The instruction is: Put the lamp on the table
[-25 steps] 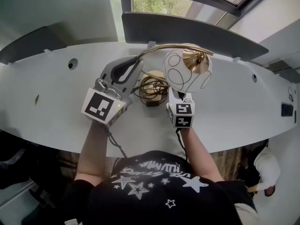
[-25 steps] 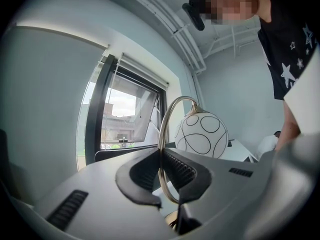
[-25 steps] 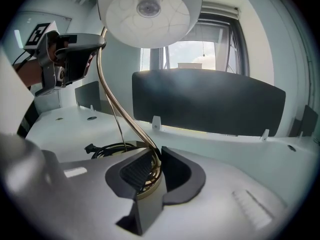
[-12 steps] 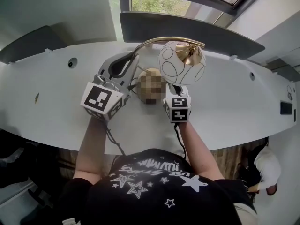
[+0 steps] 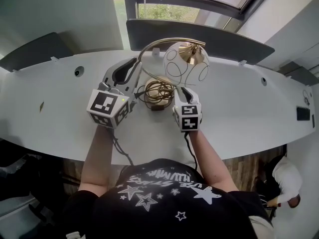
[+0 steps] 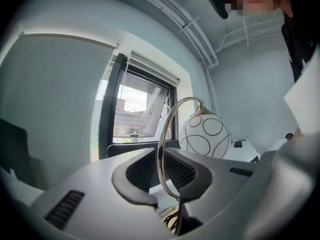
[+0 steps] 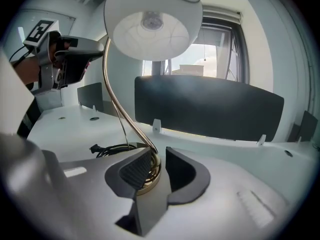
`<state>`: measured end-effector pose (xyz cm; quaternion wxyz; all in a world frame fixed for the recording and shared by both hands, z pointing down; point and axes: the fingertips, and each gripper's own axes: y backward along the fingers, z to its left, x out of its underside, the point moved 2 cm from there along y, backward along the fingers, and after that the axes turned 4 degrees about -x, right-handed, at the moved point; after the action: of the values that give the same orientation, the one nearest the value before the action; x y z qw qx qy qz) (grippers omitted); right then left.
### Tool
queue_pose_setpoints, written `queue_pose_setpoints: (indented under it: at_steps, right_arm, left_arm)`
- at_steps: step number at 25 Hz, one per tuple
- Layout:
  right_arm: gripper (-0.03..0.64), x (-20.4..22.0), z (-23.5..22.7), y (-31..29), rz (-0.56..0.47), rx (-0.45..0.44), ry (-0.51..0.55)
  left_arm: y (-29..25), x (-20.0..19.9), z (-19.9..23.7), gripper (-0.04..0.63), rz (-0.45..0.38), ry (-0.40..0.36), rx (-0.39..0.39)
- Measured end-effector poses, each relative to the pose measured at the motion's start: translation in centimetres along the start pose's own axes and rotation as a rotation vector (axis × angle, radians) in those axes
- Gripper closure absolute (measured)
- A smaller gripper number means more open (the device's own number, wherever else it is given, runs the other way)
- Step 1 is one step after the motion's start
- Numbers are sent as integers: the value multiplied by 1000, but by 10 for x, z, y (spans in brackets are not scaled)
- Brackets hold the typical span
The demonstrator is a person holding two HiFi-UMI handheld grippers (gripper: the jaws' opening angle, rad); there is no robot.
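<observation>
The lamp has a white globe shade (image 5: 184,68) with black rings, a curved gold arm (image 5: 149,46) and a gold base (image 5: 157,92) with a coiled cord (image 7: 107,148). Its base seems to rest on the white table (image 5: 239,103). My left gripper (image 5: 134,68) is shut on the gold arm, which runs down between its jaws (image 6: 170,184), with the shade (image 6: 205,136) beyond. My right gripper (image 5: 182,91) is at the base's right side. Its jaws (image 7: 159,171) are closed round the foot of the arm above the gold base (image 7: 147,181). The shade (image 7: 152,21) hangs overhead.
A dark divider panel (image 5: 199,31) stands along the table's far edge, with a window behind it. Round cable holes (image 5: 79,71) sit in the tabletop at left and right. A small dark device (image 5: 303,114) lies at the far right. Another person (image 5: 284,178) is at lower right.
The lamp and both grippers have moved away from me toward the divider. The shade now looks smaller and lower, and the base sits down at table level.
</observation>
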<state>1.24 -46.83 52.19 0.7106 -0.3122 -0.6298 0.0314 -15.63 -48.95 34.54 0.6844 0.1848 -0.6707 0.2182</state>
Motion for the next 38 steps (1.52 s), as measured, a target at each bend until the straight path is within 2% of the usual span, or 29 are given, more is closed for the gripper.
queue_pose_setpoints:
  at_steps: [8, 12, 18, 22, 25, 29, 33, 36, 38]
  right_arm:
    - [554, 0, 1, 40, -50, -13, 16]
    - [558, 4, 2, 64, -74, -20, 17]
    - [563, 12, 5, 105, -113, -56, 0]
    - [581, 18, 2, 137, -144, -65, 8]
    - [609, 24, -3, 161, -166, -79, 10]
    - [615, 37, -5, 190, -173, -152, -12]
    - [615, 53, -6, 215, -175, -173, -17]
    - [617, 62, -4, 238, -183, -187, -5]
    - [617, 69, -3, 256, -190, -196, 8]
  left_arm:
    - [32, -4, -11, 552, -9, 1, -76]
    - [47, -1, -36, 552, -26, -19, -96]
    - [70, 2, -73, 552, -32, -11, -108]
    - [89, 0, -97, 508, -79, 20, -124]
    - [100, 7, -116, 508, -57, 4, -141]
    - [113, 17, -156, 508, -20, 5, -116]
    - [124, 27, -195, 508, 19, -24, -94]
    - [138, 33, -218, 509, 31, -9, -109]
    - [148, 37, -233, 542, 38, -11, -130]
